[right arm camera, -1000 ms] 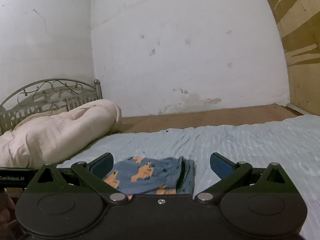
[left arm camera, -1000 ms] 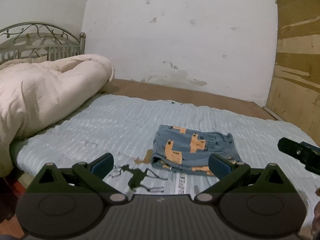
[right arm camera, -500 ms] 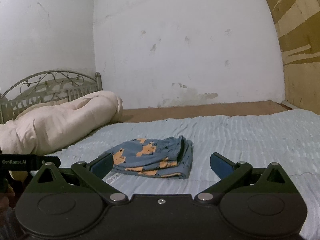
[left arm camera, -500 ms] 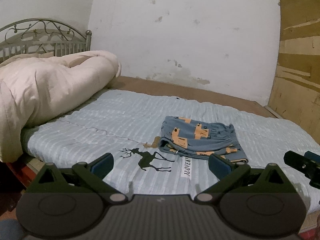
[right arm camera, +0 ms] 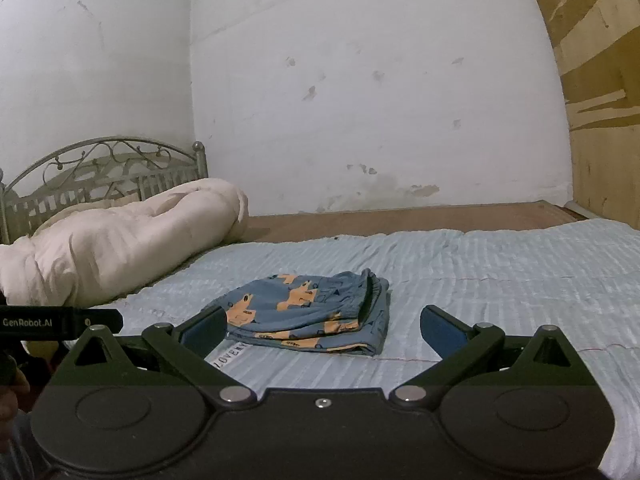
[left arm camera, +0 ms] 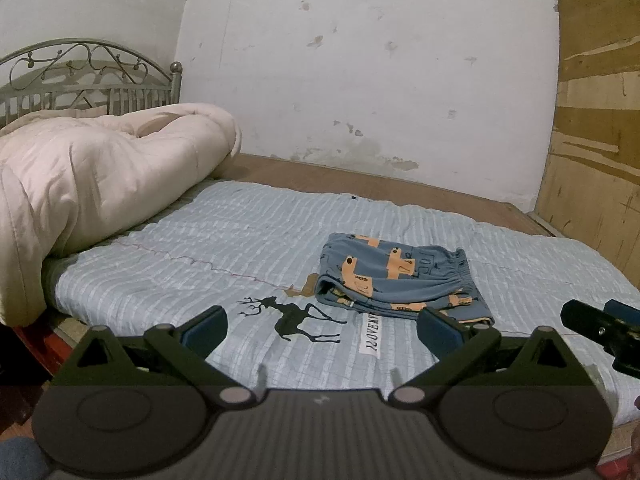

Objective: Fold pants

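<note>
The blue pants with orange prints (left arm camera: 396, 276) lie folded in a compact stack on the light blue bedspread (left arm camera: 224, 248); they also show in the right wrist view (right arm camera: 308, 312). My left gripper (left arm camera: 320, 330) is open and empty, held back above the bed's near edge, apart from the pants. My right gripper (right arm camera: 320, 328) is open and empty, also drawn back from the pants. The right gripper's body shows at the right edge of the left wrist view (left arm camera: 600, 332).
A cream duvet (left arm camera: 96, 184) is bunched at the left by the metal headboard (left arm camera: 88, 76). A white wall (left arm camera: 360, 60) stands behind the bed, and a wooden panel (left arm camera: 596, 140) stands at the right. A deer print (left arm camera: 296, 318) marks the bedspread.
Both grippers have pulled back and up from the folded pants, so the pants look farther off in both views. The pants stay still on the bed.
</note>
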`<state>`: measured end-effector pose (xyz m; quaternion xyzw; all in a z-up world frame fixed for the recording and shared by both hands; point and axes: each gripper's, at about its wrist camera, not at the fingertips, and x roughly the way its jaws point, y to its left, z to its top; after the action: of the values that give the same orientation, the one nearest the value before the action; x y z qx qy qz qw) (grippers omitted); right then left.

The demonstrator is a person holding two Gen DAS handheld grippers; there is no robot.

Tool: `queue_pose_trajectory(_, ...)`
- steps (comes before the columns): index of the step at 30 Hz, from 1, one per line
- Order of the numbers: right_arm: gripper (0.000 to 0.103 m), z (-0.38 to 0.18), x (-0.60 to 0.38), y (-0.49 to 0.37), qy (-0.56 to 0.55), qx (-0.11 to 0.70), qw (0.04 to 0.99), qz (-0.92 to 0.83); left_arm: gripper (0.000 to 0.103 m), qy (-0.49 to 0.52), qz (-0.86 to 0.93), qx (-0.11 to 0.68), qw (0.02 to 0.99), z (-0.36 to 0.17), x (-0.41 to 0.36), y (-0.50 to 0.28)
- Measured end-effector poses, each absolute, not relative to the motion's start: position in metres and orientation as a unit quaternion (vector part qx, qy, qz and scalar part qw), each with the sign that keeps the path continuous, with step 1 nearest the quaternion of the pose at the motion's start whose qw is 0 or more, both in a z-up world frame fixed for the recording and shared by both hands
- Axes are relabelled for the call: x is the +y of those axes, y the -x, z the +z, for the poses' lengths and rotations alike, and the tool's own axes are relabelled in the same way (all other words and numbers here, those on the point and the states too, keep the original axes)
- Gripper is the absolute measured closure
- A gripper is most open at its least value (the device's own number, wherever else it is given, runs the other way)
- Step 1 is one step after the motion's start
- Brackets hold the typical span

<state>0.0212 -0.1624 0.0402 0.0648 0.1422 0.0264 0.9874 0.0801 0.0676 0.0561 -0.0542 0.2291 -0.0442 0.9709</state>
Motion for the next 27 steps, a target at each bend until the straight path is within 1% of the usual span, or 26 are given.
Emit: queue_pose_trajectory(27,0.001,0.0380,-0.1631,-0.0249,-0.065,0.144,0.987,0.025,0.001,0.053,-0.045,0.230,0.971,0.0553,0.0655,-0.0797)
